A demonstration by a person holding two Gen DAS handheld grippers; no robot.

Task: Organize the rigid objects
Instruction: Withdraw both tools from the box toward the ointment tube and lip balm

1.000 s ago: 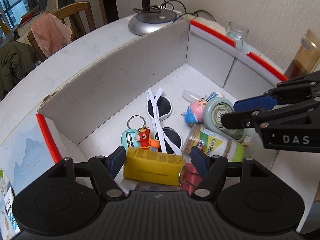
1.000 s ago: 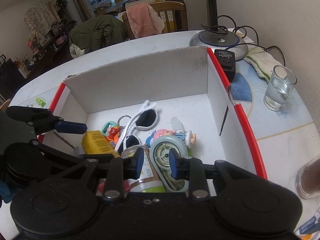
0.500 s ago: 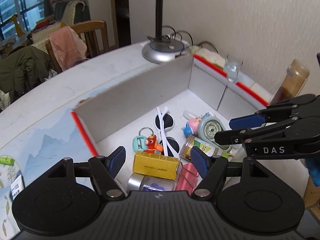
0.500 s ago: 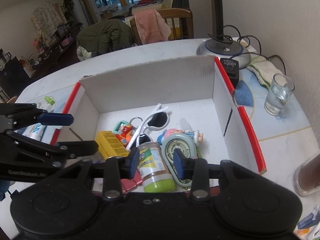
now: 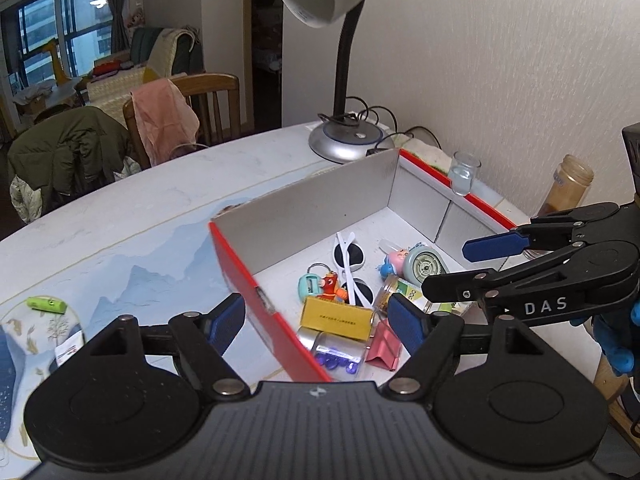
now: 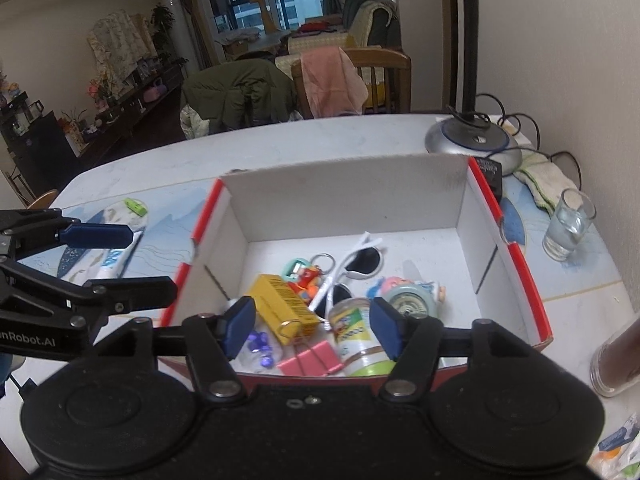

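Black plastic, both claws hang apart above the box, gripping nothing: the right claw [image 6: 312, 330] has just been opening, the left claw [image 5: 316, 324] too. Nearest in the cardboard box [image 6: 344, 196] lie one pink binder clip [image 6: 310, 362], one green-lidded jar [image 6: 356, 338] and one yellow carton [image 6: 282, 306]; farther, one pair of white sunglasses [image 6: 352, 264]. Beyond, on the bench [image 6: 160, 164], stands one lamp [image 6: 472, 140].

Bystanders on and behind the table
Desk lamp [image 5: 344, 142] at the far right; water glass [image 6: 568, 226] right, near the wall; jacket-draped chairs [image 6: 356, 76] beyond the far edge.
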